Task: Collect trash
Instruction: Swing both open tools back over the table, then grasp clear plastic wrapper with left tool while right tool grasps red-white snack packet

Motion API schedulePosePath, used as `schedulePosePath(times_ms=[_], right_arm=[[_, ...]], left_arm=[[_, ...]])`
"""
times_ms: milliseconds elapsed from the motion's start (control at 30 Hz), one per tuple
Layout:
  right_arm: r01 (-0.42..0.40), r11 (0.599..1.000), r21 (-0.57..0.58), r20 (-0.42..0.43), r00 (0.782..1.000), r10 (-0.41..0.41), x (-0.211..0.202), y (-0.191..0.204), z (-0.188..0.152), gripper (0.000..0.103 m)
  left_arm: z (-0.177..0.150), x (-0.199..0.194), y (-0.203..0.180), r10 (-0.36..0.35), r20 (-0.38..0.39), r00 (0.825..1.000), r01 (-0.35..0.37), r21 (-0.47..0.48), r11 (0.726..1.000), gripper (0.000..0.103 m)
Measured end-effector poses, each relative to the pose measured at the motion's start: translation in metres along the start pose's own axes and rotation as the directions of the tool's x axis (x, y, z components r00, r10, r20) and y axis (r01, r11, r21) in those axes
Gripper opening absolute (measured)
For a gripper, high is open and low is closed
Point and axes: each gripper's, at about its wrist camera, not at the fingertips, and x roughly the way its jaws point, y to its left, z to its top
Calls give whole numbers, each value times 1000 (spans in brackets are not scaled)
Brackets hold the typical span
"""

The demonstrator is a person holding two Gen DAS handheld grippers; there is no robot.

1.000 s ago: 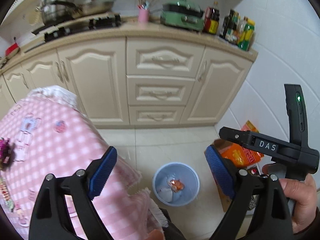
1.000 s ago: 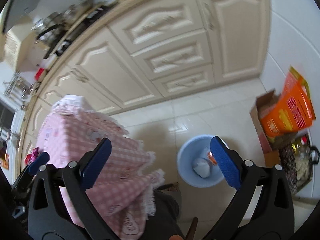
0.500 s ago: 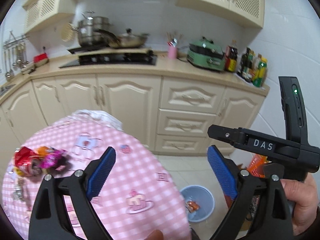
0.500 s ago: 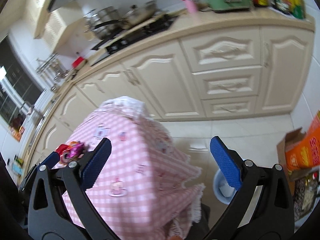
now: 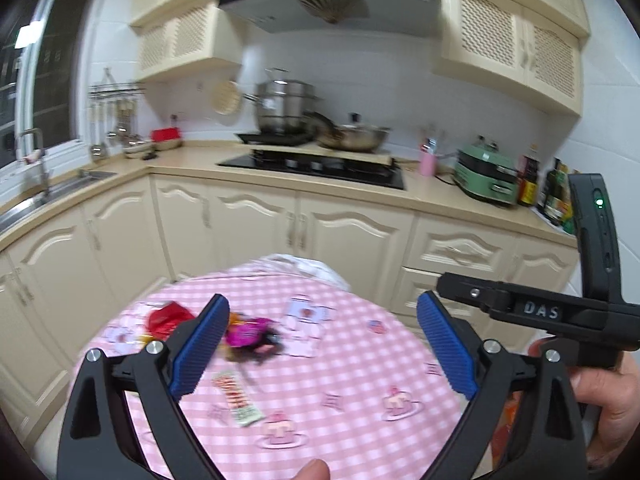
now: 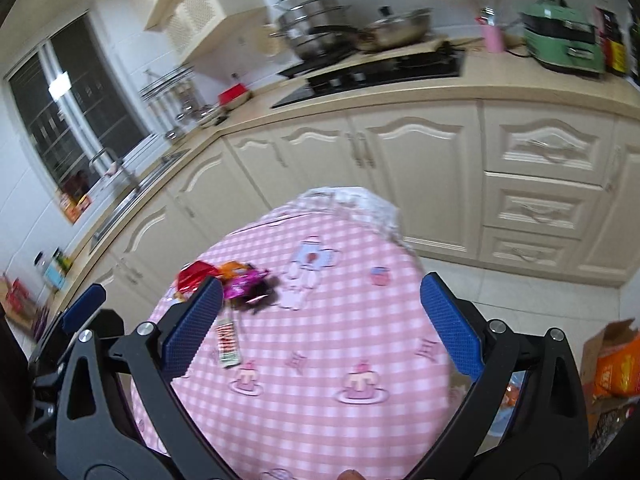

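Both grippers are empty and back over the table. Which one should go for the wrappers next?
Probably left. The wrappers lie just past the left gripper, by its left finger. From the right gripper the pile sits off toward the left gripper's side of the tablecloth. Both are open, holding nothing.

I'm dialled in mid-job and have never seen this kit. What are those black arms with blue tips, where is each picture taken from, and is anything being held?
No robot here: a person holds a handheld clamp in each hand, each with its own camera looking along its two blue fingers. One view is from the left gripper, the other from the right gripper. Both are open and hold nothing. Below lies a table with a pink checked cloth. On it are crumpled wrappers, red and magenta, and a flat striped packet. The black device marked DAS is the right gripper seen from the left camera.
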Motion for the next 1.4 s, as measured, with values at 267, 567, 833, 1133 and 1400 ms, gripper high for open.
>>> schedulePosePath(times_ms=[267, 567, 833, 1133, 1400], right_arm=[[-63, 991, -122, -33, 998, 60, 18, 68, -5, 97], [-88, 959, -268, -158, 986, 46, 73, 121, -42, 97], [-74, 959, -275, -257, 966, 0, 121, 120, -69, 97], [-52, 958, -280, -312, 949, -40, 156, 108, -84, 97], [-98, 943, -317, -393, 919, -36, 199, 124, -110, 64]], left_arm=[[-5, -28, 61, 169, 33, 985, -168, -32, 985, 93], [-61, -15, 140, 284, -94, 954, -289, -52, 956, 93], [-95, 41, 164, 282, -185, 942, -286, 1, 958, 93], [-103, 92, 180, 247, -256, 935, -248, 30, 968, 68], [-109, 99, 188, 167, -303, 938, -183, -26, 983, 24]])
